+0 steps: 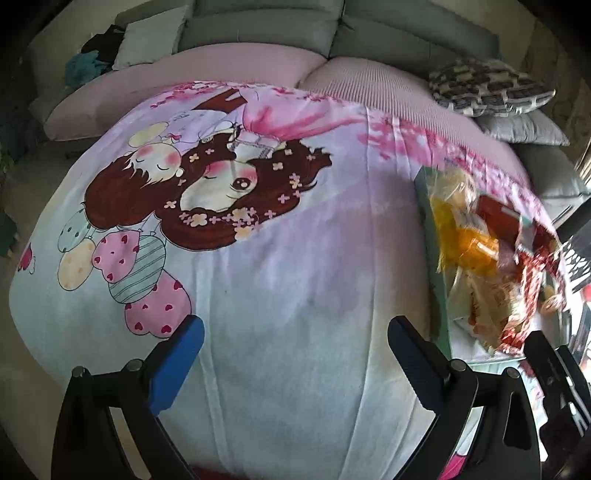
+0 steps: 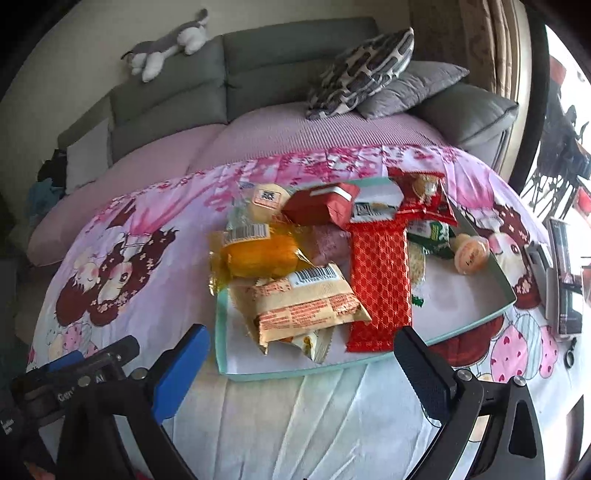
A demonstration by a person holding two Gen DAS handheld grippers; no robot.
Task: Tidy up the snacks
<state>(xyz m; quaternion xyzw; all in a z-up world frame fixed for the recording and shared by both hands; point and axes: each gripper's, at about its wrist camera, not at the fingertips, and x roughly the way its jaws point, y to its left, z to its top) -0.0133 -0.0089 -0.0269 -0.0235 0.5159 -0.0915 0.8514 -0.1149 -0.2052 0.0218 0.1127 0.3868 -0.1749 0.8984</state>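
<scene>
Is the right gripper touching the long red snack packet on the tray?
Apart. The right wrist view shows the right gripper open, its fingers short of the long red snack packet, with tray rim and cloth between.

One tray (image 2: 369, 363), roughly ten snack packets (image 2: 306, 306) heaped in it, two sofa cushions (image 2: 364, 74), one plush toy (image 2: 166, 48).

Open cartoon-print cloth (image 1: 280, 302) stretches ahead of the left gripper (image 1: 295, 347), free of clutter across the tabletop to the sofa (image 1: 258, 26). To its right, a shallow tray (image 2: 221, 332) heaped with snack packets (image 2: 306, 306) blocks the way. The right gripper (image 2: 303, 365), jaws apart, faces the tray's near rim, with bare cloth between; a phone (image 2: 565, 273) lies beyond the tray's right side.
</scene>
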